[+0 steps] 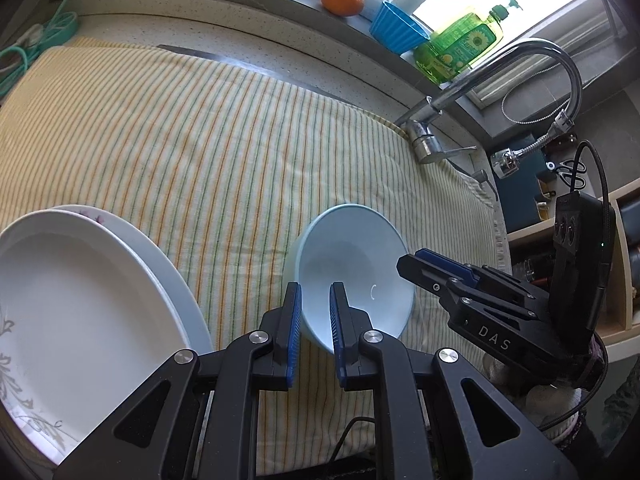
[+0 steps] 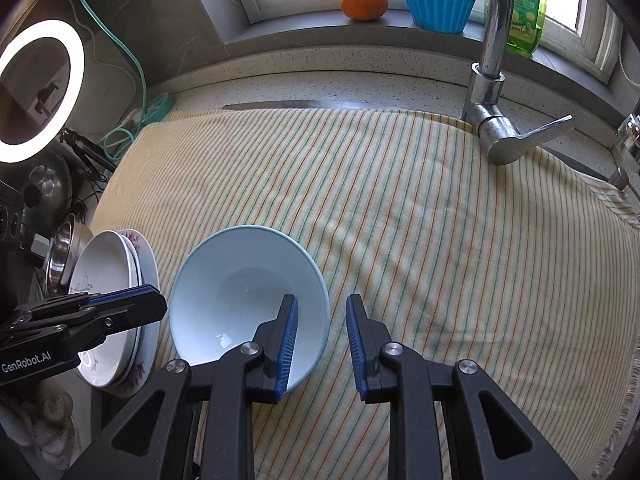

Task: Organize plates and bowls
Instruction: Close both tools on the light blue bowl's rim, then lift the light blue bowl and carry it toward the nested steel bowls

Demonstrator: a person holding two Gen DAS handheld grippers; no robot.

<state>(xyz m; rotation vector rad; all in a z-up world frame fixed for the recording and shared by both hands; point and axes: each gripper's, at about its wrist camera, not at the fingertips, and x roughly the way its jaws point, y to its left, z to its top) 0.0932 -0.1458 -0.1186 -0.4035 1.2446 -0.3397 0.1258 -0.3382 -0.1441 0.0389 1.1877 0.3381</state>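
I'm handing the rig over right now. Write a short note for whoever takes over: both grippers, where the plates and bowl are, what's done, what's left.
Left gripper: jaws a narrow gap apart, empty, at the near rim of the pale blue bowl.
Right gripper: jaws a little wider, empty; its left finger hangs over the bowl's right rim, no grip visible.
Bowl: upright and empty on the striped cloth, apart from the plates.
Plates: stacked at the cloth's left edge, white deep plate on top.
Done: plates stacked.
Left: the bowl is not yet placed; likely grasp it next and set it with the stack.
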